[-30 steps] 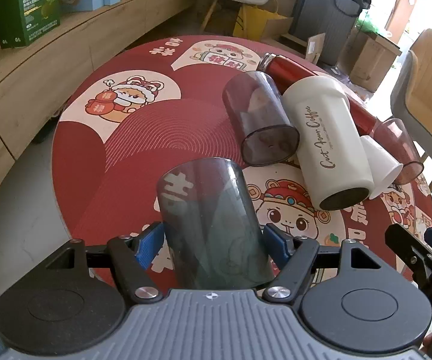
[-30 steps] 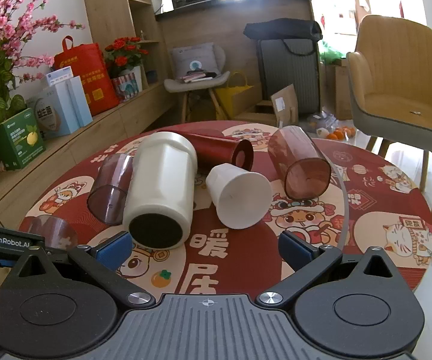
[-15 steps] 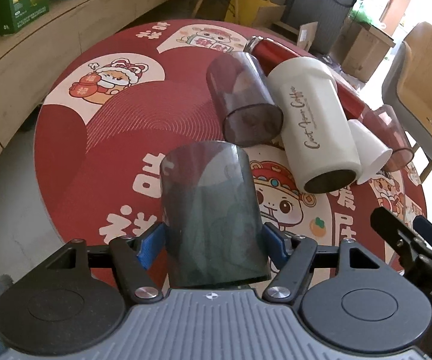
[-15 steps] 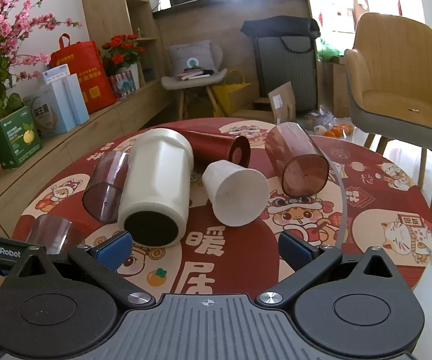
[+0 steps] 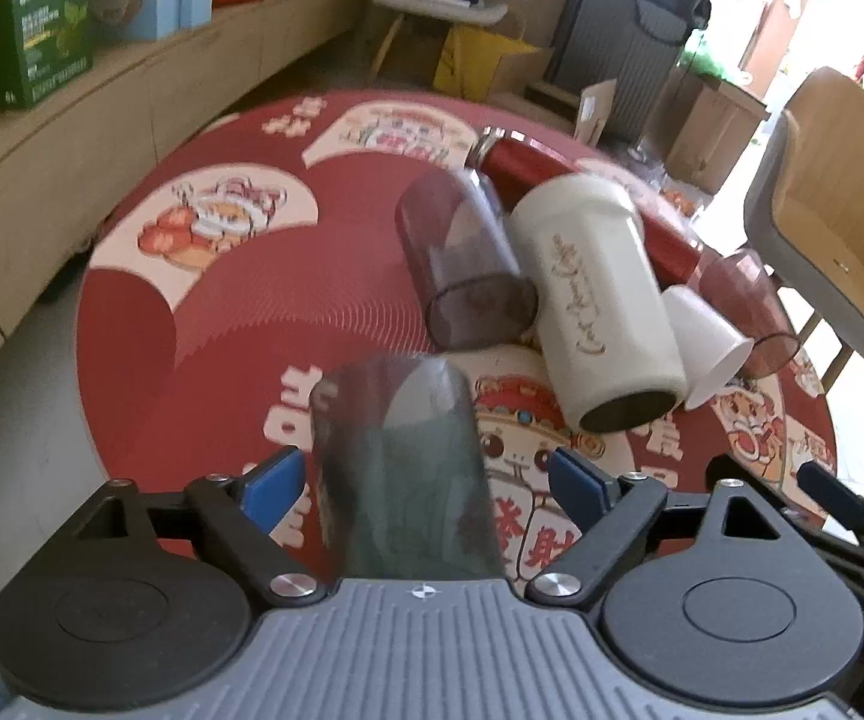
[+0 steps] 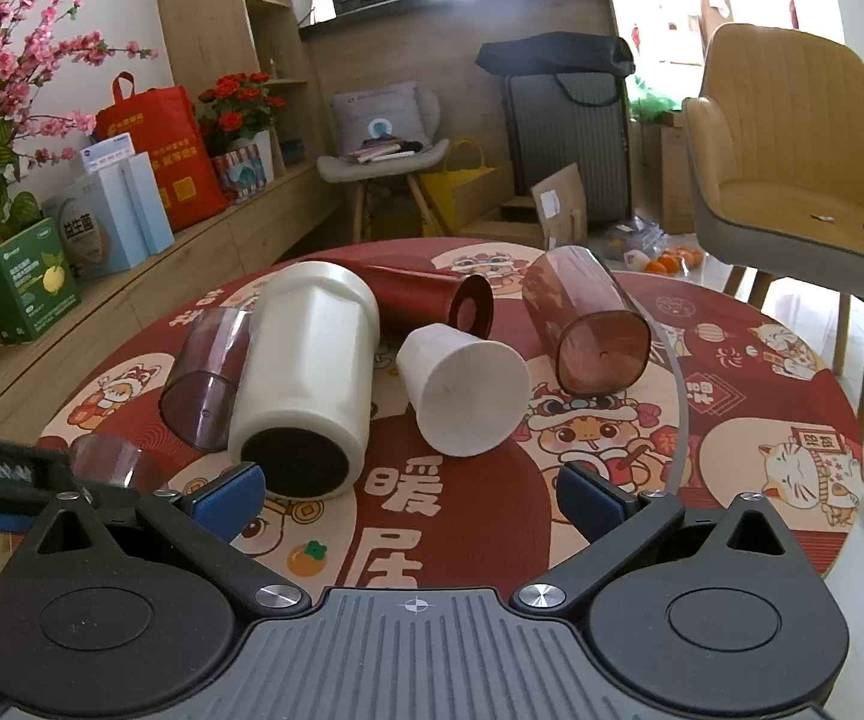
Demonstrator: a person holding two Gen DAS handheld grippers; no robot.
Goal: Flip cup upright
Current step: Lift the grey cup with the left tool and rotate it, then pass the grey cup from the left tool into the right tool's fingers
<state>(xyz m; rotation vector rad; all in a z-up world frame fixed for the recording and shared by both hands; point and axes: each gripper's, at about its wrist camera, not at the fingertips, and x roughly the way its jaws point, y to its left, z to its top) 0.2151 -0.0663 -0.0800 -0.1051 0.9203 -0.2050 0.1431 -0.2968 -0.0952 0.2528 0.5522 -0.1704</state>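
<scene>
A dark tinted clear cup [image 5: 408, 468] stands between the fingers of my left gripper [image 5: 426, 480]; the blue pads [image 5: 270, 486] are spread apart from its sides, so the gripper is open. The cup's rim also shows at the left edge of the right wrist view [image 6: 111, 462]. My right gripper [image 6: 411, 498] is open and empty above the near part of the round red table [image 6: 732, 420]. Lying on their sides are a big white tumbler [image 6: 306, 378], a small white cup [image 6: 462, 396], a reddish clear cup [image 6: 588, 324], another tinted cup [image 6: 207, 378] and a red bottle [image 6: 426, 300].
A tan armchair [image 6: 792, 180] stands right of the table. A low wooden shelf [image 6: 132, 276] with boxes and flowers runs along the left. A grey stool [image 6: 384, 162], a yellow bag and a suitcase sit behind the table.
My left gripper's pads have opened away from the dark cup, letting it go, and the view has tilted up slightly. My right gripper has barely moved.
</scene>
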